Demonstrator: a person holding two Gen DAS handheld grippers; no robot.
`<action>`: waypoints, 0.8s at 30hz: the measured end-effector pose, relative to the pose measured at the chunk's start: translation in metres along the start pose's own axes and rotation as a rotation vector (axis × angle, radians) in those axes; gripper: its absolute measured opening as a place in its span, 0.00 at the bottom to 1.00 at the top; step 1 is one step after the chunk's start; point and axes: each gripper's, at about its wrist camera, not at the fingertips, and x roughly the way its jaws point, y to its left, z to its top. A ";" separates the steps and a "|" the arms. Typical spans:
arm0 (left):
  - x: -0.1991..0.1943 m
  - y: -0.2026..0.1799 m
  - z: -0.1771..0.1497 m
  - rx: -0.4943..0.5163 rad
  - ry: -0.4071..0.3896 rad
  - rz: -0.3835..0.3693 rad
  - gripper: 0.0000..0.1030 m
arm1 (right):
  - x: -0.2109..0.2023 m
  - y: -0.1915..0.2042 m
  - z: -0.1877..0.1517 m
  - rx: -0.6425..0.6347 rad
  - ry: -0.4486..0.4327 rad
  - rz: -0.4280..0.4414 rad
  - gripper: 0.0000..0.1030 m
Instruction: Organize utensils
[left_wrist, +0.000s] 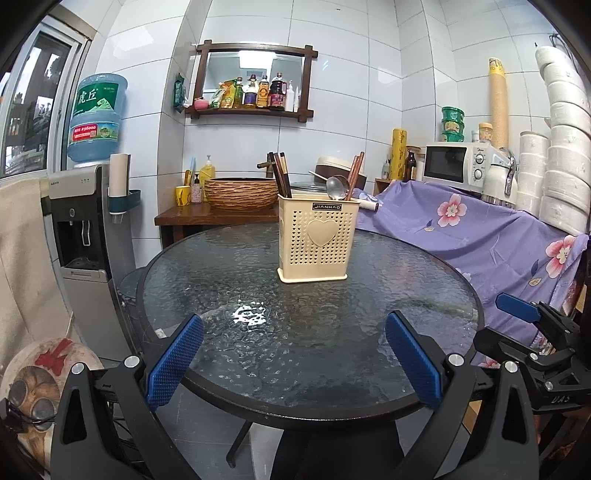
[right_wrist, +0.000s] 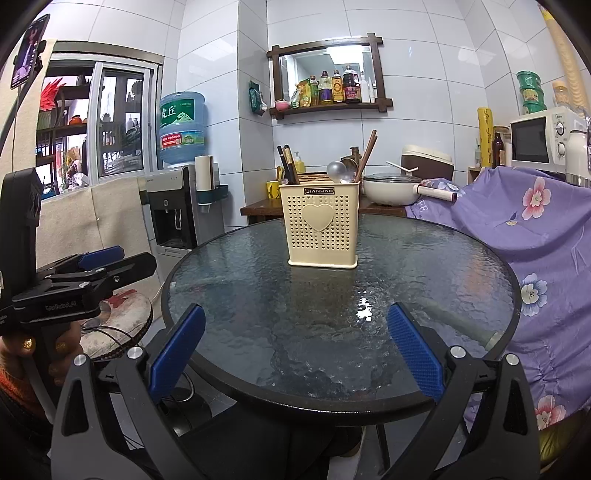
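While both tongs (left_wrist: 293, 356) (right_wrist: 295, 350) gape empty, the utensil holder (left_wrist: 317, 242) stands well beyond them.

Left gripper (left_wrist: 293, 354) is hanging level, blue pads spread wide, gripping nothing. Right gripper (right_wrist: 295, 350) is sitting alongside at matching height, equally wide, empty. A hand (right_wrist: 40, 350) is wrapping the left gripper's handle.

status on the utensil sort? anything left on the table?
Looks finished: chopsticks and a ladle stand in the beige holder. The glass table shows no loose utensils. Left tongs and right tongs are open, holding nothing. Nothing left that I can see.
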 end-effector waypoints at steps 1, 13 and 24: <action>0.000 0.000 0.000 -0.001 0.001 0.000 0.94 | 0.000 0.000 0.000 0.001 0.001 0.000 0.94; 0.001 -0.002 -0.001 0.018 0.005 0.013 0.94 | 0.000 0.000 -0.001 0.004 0.000 0.001 0.94; 0.000 0.000 -0.001 0.014 0.002 0.016 0.94 | 0.001 -0.001 -0.001 0.003 0.001 0.002 0.94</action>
